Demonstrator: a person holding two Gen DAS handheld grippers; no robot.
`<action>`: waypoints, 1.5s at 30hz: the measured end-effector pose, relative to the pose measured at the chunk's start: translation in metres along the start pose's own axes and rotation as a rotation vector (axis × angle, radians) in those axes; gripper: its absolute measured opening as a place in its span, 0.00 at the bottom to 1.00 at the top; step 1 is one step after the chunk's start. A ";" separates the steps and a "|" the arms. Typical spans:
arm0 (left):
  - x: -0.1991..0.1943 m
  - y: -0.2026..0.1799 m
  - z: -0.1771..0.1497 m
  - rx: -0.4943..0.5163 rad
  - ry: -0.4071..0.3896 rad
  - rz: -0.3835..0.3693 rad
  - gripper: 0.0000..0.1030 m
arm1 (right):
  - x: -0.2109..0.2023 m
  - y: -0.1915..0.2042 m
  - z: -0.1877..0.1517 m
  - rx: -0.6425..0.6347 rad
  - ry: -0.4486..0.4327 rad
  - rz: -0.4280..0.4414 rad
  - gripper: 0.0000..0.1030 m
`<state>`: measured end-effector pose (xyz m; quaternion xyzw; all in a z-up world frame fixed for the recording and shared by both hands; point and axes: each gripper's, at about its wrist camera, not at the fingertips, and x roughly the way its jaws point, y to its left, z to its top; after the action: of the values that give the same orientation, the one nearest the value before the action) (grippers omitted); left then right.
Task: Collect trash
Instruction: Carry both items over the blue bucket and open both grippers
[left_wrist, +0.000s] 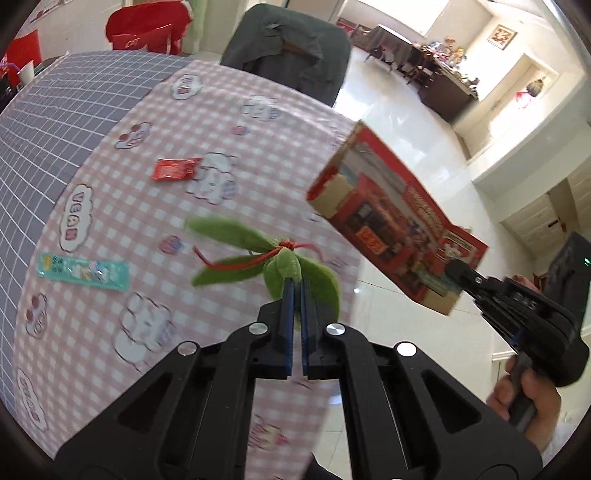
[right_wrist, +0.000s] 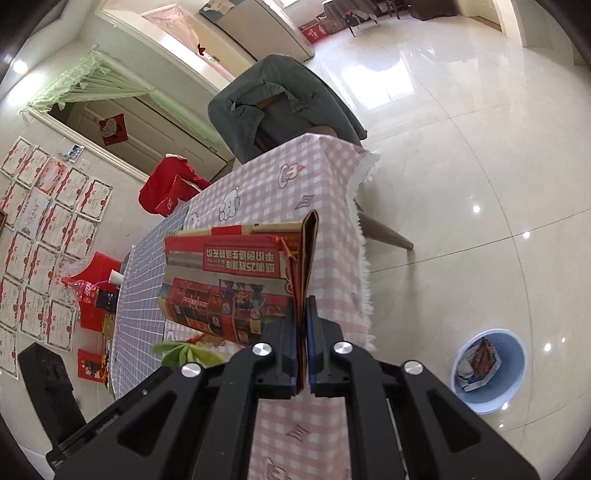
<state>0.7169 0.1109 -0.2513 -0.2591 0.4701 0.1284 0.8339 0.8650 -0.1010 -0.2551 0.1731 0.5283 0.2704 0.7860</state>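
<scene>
Left wrist view: right gripper (left_wrist: 456, 268) jaws pinch the flat red cardboard box (left_wrist: 391, 225) by one end, long side slanting over the tabletop (left_wrist: 236, 155) edge; left gripper (left_wrist: 295, 286) jaws squeeze green leaves (left_wrist: 284, 264).

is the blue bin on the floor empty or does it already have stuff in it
Not empty. The round light-blue plastic bin on the white tiled floor already holds crumpled printed packaging, seen from the right wrist.

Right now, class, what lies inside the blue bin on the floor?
The blue bin holds crumpled printed packaging, white, red and blue. It covers part of the bottom, so anything beneath it cannot be seen.
</scene>
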 end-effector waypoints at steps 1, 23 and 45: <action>-0.002 -0.008 -0.003 0.003 -0.001 -0.011 0.03 | -0.008 -0.007 0.001 0.000 -0.002 -0.001 0.05; 0.078 -0.241 -0.125 0.393 0.323 -0.163 0.03 | -0.150 -0.215 -0.049 0.128 -0.051 -0.254 0.05; 0.106 -0.284 -0.152 0.508 0.413 -0.092 0.69 | -0.178 -0.279 -0.076 0.239 -0.039 -0.304 0.05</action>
<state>0.7938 -0.2133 -0.3176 -0.0844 0.6343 -0.0857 0.7637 0.8102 -0.4317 -0.3089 0.1886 0.5616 0.0804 0.8016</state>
